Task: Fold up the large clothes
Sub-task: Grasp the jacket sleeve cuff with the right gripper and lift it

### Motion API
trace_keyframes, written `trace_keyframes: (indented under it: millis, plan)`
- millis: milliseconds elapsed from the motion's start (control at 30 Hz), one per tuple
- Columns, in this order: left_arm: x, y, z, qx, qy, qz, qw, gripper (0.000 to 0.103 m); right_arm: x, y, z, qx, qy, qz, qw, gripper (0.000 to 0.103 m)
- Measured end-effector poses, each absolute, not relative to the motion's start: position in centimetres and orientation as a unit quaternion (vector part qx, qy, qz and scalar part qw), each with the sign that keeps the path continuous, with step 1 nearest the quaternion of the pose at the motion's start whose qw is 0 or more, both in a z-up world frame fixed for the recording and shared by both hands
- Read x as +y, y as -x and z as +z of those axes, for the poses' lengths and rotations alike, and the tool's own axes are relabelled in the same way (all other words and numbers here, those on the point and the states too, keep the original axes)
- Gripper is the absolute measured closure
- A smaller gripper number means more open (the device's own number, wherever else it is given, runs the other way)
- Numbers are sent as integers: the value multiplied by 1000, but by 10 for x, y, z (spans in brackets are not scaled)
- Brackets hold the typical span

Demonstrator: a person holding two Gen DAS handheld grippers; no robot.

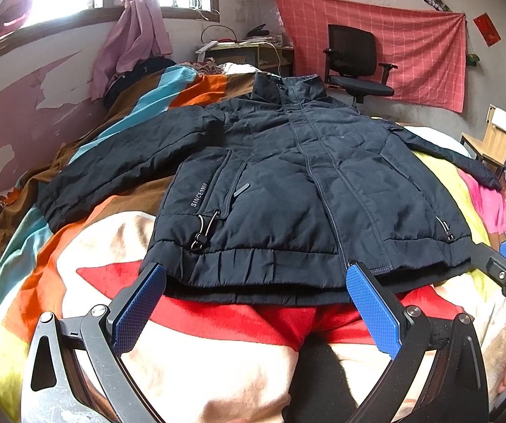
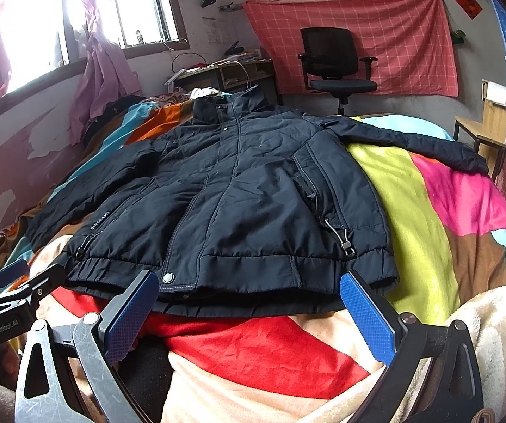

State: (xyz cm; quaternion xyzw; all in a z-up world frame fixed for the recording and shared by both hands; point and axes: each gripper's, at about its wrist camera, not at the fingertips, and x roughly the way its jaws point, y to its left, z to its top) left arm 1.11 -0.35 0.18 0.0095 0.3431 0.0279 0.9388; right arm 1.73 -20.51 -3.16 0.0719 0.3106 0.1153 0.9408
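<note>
jacket, dark navy and zipped up, lies front-up and spread flat on a bed under a multicoloured striped blanket, collar at the far end, hem at the near end, sleeves out to left and right. left gripper hovers at the near hem, left of the zip, fingers spread wide and holding nothing. right gripper sits at the hem's right part, fingers likewise apart and empty. an office chair stands far behind.
</note>
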Motion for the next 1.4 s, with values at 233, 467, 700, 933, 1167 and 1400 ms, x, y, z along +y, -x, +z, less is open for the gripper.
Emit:
trace_keyframes:
  millis: [233,467,700,933,1167,1400]
  plan:
    - [-7,-36,16,355,-18,24,934,2,-218,-25,-25,316,-102,110,937,0]
    - [-19,-81,36,383,-29,1,923,2,-241,-53,-12,296,-131,60,944,0]
    - [-37,-148,65,411,-63,-22,909,2,-273,-111,14,243,-133,12,961,0]
    - [-48,-224,86,413,-79,-53,906,2,-328,-177,23,245,-168,-49,954,0]
    - [-67,-321,59,420,-79,-120,896,2,-398,-225,-1,285,-190,-129,930,0]
    - [-72,-415,-9,469,-12,-163,868,3,-462,-275,-46,297,-239,-233,895,0]
